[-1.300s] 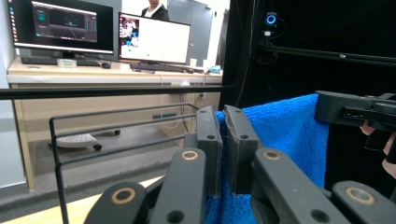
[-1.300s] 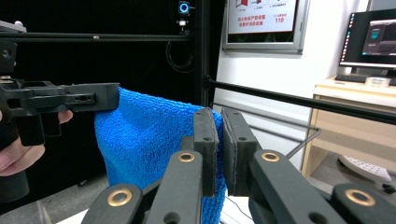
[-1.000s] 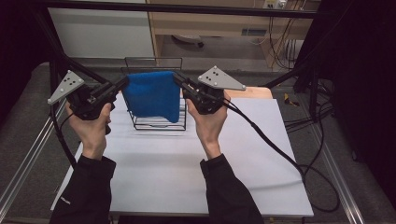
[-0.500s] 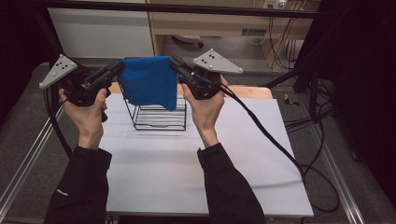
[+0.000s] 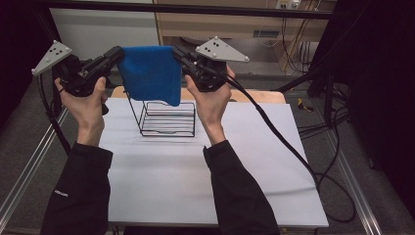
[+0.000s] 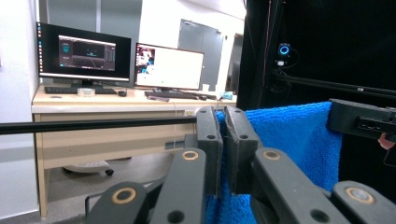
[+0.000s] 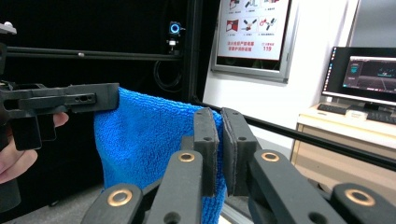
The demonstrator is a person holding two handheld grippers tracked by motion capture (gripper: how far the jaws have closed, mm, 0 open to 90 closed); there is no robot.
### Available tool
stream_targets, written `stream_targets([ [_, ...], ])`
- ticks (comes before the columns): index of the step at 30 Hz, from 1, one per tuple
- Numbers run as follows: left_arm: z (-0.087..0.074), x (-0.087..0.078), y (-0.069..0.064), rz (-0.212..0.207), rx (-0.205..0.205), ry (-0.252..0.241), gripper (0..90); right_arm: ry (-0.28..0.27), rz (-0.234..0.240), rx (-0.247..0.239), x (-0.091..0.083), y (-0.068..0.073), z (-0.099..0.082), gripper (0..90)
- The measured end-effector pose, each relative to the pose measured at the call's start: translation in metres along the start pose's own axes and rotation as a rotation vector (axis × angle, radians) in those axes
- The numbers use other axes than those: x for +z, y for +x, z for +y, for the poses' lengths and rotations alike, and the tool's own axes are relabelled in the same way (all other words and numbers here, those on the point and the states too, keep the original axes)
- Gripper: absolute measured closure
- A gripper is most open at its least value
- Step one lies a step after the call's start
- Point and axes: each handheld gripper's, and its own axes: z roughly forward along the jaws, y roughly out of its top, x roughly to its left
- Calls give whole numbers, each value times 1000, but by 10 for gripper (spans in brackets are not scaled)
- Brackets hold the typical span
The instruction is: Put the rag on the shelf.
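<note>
Comparing with a second ago, the cloth (image 5: 150,73) now hangs higher, clear above the rack (image 5: 166,119) near the table's (image 5: 274,161) far edge, so the lift-off seems done. Its top edge runs level between the left gripper (image 5: 116,54) and right gripper (image 5: 177,52), both clamped on its corners; its length hangs down.

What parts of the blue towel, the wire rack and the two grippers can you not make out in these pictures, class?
- Blue towel: its lower edge is cut off by the bottom of both gripper views.
- Wire rack: in the high view, the hanging towel hides its upper back.
- Left gripper and right gripper: the pinched towel corners are hidden between the shut jaws.
</note>
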Motion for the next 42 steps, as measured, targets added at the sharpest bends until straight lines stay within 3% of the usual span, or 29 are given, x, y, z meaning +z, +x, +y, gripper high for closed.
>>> stream_targets([
  [16, 15, 18, 12, 11, -11, -14, 851, 1, -13, 0, 20, -14, 15, 857],
  [25, 23, 30, 20, 51, -5, -7, 851, 3, -28, -10, 37, -19, 26, 857],
  [34, 19, 45, 33, 57, -38, 2, 851, 27, -49, -34, 50, -24, 28, 856],
  [42, 16, 57, 38, 66, -23, 12, 851, 58, -75, -37, 62, -35, 25, 856],
])
